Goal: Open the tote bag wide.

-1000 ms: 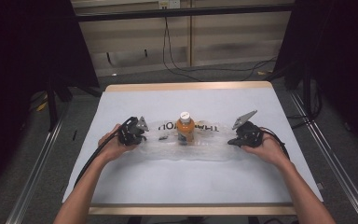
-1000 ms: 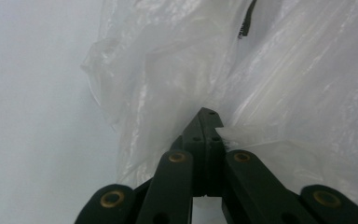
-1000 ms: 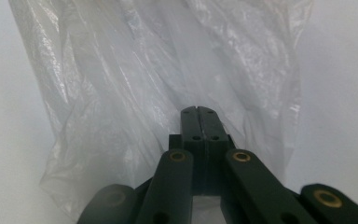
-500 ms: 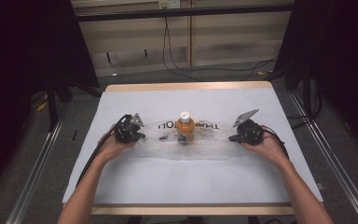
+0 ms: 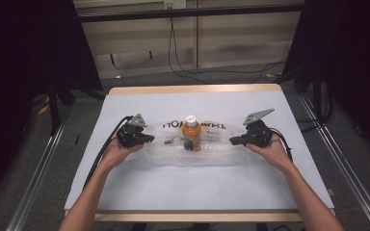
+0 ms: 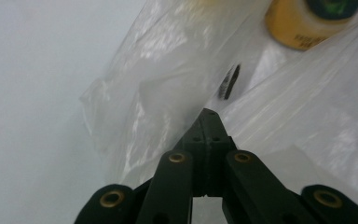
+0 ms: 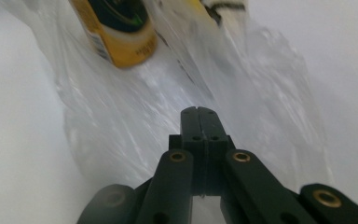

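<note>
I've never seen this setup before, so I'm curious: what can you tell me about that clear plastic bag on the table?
The plastic bag is clear, thin and crinkled, with dark lettering along its far edge. It lies stretched sideways on the white table, with an orange bottle upright at its middle. The left hand-held gripper pinches one end, the right hand-held gripper the other.

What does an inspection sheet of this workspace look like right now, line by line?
Surface: white sheet over a wood-edged table.
Job's things: clear plastic bag lying flat; orange bottle with white cap upright at its middle.
Clutter: nothing seen.
Grippers: left gripper shut on the bag's left end; right gripper shut on its right end.
Cables: one trails from each gripper; black cables on the floor beyond.
Surroundings: dark curtains at both sides, metal rails beside the table.
</note>
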Demonstrator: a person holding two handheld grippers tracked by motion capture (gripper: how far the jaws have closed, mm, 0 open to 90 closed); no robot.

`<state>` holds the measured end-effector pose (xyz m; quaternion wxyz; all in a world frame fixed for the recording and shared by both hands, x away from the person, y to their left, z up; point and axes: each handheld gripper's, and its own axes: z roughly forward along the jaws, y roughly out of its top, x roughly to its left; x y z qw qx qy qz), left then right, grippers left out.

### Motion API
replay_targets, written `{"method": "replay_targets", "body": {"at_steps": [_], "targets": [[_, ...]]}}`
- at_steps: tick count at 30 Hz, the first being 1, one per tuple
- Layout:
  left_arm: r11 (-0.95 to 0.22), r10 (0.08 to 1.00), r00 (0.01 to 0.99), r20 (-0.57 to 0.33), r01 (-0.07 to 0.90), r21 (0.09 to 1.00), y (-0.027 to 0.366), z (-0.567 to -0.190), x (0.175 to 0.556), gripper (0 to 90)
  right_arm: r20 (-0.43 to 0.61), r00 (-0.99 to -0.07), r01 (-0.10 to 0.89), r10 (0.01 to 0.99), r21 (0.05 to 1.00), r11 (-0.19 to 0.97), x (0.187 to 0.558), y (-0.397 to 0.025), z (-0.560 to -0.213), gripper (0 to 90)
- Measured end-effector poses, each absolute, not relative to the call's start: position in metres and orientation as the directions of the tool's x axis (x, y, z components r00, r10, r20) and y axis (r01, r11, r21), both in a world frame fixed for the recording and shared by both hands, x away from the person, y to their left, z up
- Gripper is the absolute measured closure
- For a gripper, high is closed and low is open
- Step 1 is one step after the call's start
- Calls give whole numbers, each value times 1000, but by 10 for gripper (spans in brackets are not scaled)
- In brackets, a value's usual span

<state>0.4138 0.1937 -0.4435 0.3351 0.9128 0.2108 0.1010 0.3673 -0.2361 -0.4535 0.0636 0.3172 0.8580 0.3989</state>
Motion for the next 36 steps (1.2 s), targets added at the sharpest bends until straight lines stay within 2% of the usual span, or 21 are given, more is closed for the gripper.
{"method": "replay_targets", "body": {"at_steps": [4, 6, 16, 26, 29, 36], "targets": [[-688, 426, 903, 46, 291, 665, 187, -431, 408, 900, 142, -804, 476, 577, 735, 483, 367, -227, -444, 900], [-701, 379, 924, 49, 252, 667, 182, -420, 401, 900, 139, -811, 471, 568, 732, 493, 369, -221, -440, 900], [-651, 327, 945, 21, 209, 729, 165, -396, 384, 900, 117, -834, 447, 539, 716, 537, 386, -193, -424, 900], [-723, 277, 961, 3, 207, 659, 122, -427, 381, 900, 109, -868, 429, 485, 656, 620, 405, -149, -418, 900], [-749, 272, 962, -14, 221, 624, 114, -443, 384, 900, 138, -865, 468, 482, 569, 677, 415, -132, -433, 900], [-754, 291, 956, -27, 247, 608, 109, -460, 383, 900, 156, -855, 496, 495, 525, 691, 426, -124, -456, 900]]}}
